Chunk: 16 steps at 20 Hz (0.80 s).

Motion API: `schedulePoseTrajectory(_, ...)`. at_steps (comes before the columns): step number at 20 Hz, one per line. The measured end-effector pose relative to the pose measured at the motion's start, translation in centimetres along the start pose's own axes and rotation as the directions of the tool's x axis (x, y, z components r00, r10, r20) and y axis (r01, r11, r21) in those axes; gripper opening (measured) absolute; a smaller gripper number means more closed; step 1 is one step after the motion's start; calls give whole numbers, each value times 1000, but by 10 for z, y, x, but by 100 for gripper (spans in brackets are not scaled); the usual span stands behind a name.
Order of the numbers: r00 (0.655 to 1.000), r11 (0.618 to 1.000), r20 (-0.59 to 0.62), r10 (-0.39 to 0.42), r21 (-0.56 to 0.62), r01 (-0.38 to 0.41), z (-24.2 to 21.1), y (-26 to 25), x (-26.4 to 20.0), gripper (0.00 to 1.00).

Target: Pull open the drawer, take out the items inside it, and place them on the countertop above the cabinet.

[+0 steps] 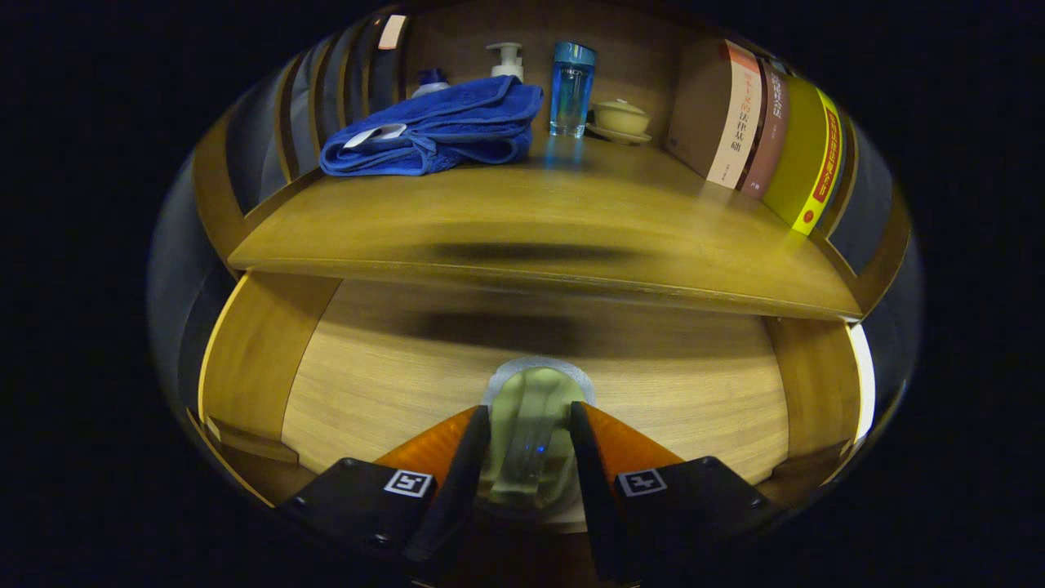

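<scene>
Pale green glass jar (535, 425) clamped in gripper (531, 420), low centre of frame, over open drawer (392, 376).

Both fingers pressed on its sides; translucent, rounded, clear rim on top. Above, on worktop (571, 220): blue towel (437, 126) upper left, blue bottle (571, 77), books (767, 122) upper right.
</scene>
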State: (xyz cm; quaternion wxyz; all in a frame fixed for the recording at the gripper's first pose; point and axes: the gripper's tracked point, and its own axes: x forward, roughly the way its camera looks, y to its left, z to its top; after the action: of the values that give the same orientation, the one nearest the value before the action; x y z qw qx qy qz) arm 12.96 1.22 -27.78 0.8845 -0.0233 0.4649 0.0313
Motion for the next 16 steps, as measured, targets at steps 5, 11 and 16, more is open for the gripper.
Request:
schedulePoseTrajectory(5,999,1000,30,10,17,-11,6,-5,1,42)
schedulePoseTrajectory(11,999,998,47,23,65,-26,10,-5,-10,14)
schedulePoseTrajectory(16,993,994,118,29,97,-40,26,-5,-43,14)
